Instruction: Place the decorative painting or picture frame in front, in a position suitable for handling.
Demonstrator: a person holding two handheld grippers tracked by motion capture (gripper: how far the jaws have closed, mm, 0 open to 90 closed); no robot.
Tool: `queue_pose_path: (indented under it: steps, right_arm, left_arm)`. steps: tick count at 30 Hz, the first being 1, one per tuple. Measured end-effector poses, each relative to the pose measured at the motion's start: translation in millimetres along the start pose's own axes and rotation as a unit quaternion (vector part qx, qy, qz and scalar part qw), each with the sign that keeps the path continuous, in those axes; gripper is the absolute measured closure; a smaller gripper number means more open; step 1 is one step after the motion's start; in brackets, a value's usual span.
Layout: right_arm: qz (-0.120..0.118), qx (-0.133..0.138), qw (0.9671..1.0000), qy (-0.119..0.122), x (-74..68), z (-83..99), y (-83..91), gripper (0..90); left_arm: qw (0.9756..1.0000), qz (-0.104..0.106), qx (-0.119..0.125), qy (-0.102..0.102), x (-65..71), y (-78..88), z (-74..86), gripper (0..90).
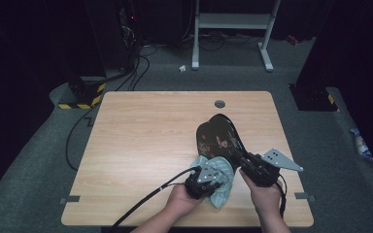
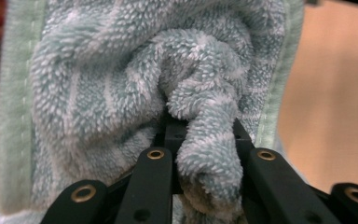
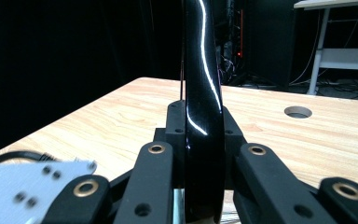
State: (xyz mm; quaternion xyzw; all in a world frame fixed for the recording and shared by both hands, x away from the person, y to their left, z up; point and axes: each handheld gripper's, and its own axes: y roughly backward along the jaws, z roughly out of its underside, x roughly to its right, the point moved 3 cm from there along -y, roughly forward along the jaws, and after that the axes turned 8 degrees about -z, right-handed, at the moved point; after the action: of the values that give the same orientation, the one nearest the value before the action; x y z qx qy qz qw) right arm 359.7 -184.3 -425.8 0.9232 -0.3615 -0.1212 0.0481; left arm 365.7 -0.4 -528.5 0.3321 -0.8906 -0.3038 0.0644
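So the right gripper is clamped on the rim of a glossy black plate with a painted pattern, holding it tilted up on edge over the table, toward the near right corner. In the right gripper view the plate's rim sits dead straight between the jaws. The left gripper is pinched on a bunched fold of a pale green towel, and the towel is pressed up against the plate's lower face, looks like a wiping job.

My worry: that plate is slick and only gripped by a thin rim. Push too hard with the towel and I'd guess it pivots or slides out of the jaws and smacks the tabletop. The towel wad could also slip free mid-wipe.
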Motion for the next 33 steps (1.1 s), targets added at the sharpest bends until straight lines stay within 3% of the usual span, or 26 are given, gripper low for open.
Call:
queue_pose_path:
  steps: [2, 5, 8, 11, 16, 21, 24, 27, 29, 33]
  right_arm:
    - [-0.001, 0.001, 1.0000, 0.000, 0.2, 0.1, 0.2, 80.1]
    - [0.000, 0.001, 1.0000, 0.001, 0.1, 0.2, 0.2, 80.1]
    - [0.001, 0.001, 1.0000, 0.003, -0.5, 0.2, -0.1, 80.1]
    - [0.000, 0.000, 1.0000, 0.005, -0.7, 0.2, -0.4, 80.1]
    - [0.000, 0.000, 1.0000, 0.006, -1.4, 0.1, -0.5, 80.1]
    - [-0.001, -0.001, 1.0000, 0.005, -0.1, 0.0, -0.5, 80.1]
    - [-0.002, -0.001, 1.0000, 0.004, -0.4, -0.1, -0.6, 80.1]
    - [-0.003, -0.001, 1.0000, 0.006, -0.7, -0.1, -0.7, 80.1]
    - [-0.004, -0.001, 1.0000, 0.006, -0.8, -0.1, -0.8, 80.1]
    - [-0.003, 0.000, 1.0000, 0.006, -0.8, 0.0, -0.8, 80.1]
  left_arm:
    - [0.9995, -0.023, -0.009, 0.018, -18.6, -1.8, 2.3, 76.9]
    - [0.9963, -0.063, -0.019, 0.055, -47.2, -2.2, 3.9, 76.9]
    - [0.9950, -0.070, -0.018, 0.069, -57.7, -1.0, 2.2, 77.0]
    - [0.9970, -0.058, -0.011, 0.051, -47.3, 1.9, -3.0, 77.6]
    - [0.9998, -0.017, 0.012, 0.003, -9.5, 9.5, -16.9, 78.0]
    - [0.9988, 0.019, 0.022, -0.040, 26.4, 13.4, -25.0, 77.9]
    - [0.9976, 0.027, 0.020, -0.060, 37.4, 13.1, -24.9, 77.9]
    - [0.9976, 0.034, 0.021, -0.057, 36.3, 14.0, -24.9, 77.9]
    - [0.9985, 0.034, 0.028, -0.032, 25.7, 16.3, -27.0, 77.8]
    - [0.9992, 0.007, 0.039, 0.008, -5.1, 21.8, -34.2, 77.8]
